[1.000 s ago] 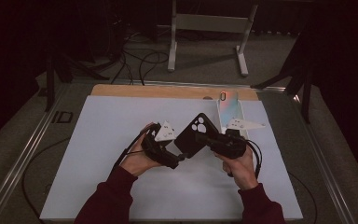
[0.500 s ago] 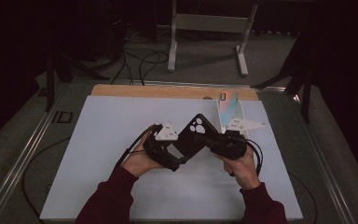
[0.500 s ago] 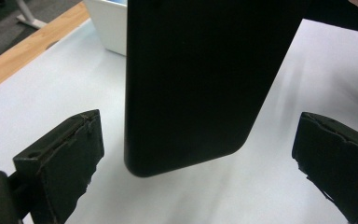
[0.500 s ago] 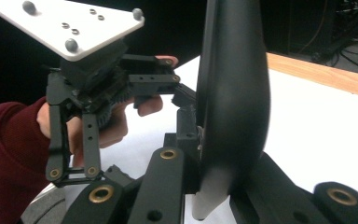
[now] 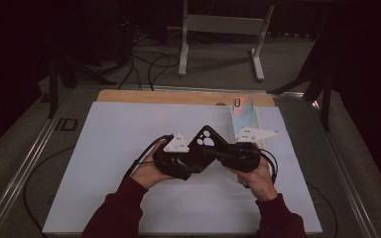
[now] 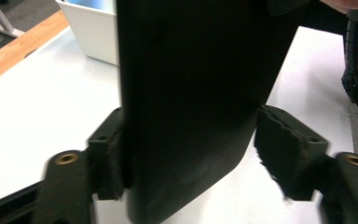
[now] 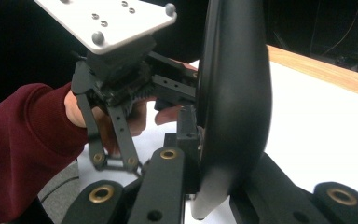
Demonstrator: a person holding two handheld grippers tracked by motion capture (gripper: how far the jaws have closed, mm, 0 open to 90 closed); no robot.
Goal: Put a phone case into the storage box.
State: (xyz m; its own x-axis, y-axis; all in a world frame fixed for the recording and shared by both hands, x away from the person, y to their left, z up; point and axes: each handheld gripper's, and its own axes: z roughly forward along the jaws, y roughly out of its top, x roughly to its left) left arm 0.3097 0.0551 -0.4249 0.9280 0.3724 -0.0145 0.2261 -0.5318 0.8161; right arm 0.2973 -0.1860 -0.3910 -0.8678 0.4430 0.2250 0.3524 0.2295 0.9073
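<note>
A black phone case (image 5: 206, 141) hangs above the white mat between both grippers. My right gripper (image 5: 218, 152) is shut on one edge of it; in the right gripper view the case (image 7: 233, 93) stands on edge between the pinched jaws of that gripper (image 7: 214, 186). My left gripper (image 5: 197, 157) has just been closing its jaws around the case (image 6: 191, 93). One pad (image 6: 112, 158) touches the case, while the other pad (image 6: 279, 154) stands off with a gap. The left gripper (image 7: 121, 70) and the hand holding it sit behind the case.
A white tray (image 5: 250, 126) at the back right holds a phone (image 5: 241, 108) with an iridescent back; its corner (image 6: 93, 32) shows past the case. A wooden strip (image 5: 178, 96) runs along the mat's far edge. Cables trail from both grippers.
The case and the right gripper have drifted slightly left and toward the near edge. The left hand has stayed where it was.
</note>
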